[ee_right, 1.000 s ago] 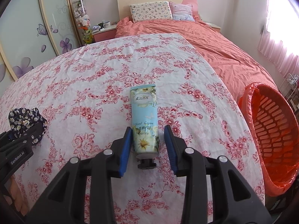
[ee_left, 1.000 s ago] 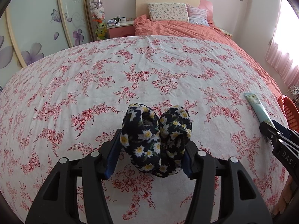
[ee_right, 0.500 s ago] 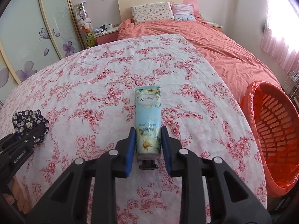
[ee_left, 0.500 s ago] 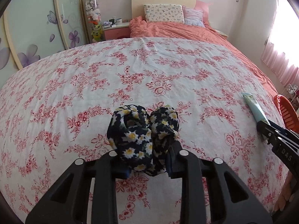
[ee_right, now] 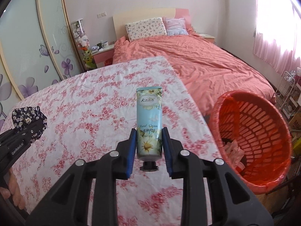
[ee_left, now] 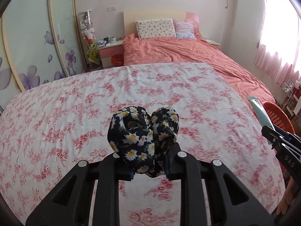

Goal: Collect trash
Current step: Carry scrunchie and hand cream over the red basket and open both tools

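Cloth bundle (ee_left: 143, 137), dark with daisy print, sits pinched in my left claw (ee_left: 149, 166) at the lower centre of the left wrist view, raised over the floral sheet (ee_left: 75, 113); in the right wrist view the same bundle (ee_right: 28, 115) appears at the left edge. My right claw (ee_right: 149, 148) is pressed onto a blue hand-cream tube (ee_right: 149, 124), cap toward the camera, at the centre of its frame; the tube (ee_left: 260, 113) shows again at the right edge of the left wrist view. The orange basket (ee_right: 278, 131), lined with an orange bag, stands at the right of the frame beside the sheet and holds some scraps. Pillows (ee_right: 145, 28) lie at the upper centre.
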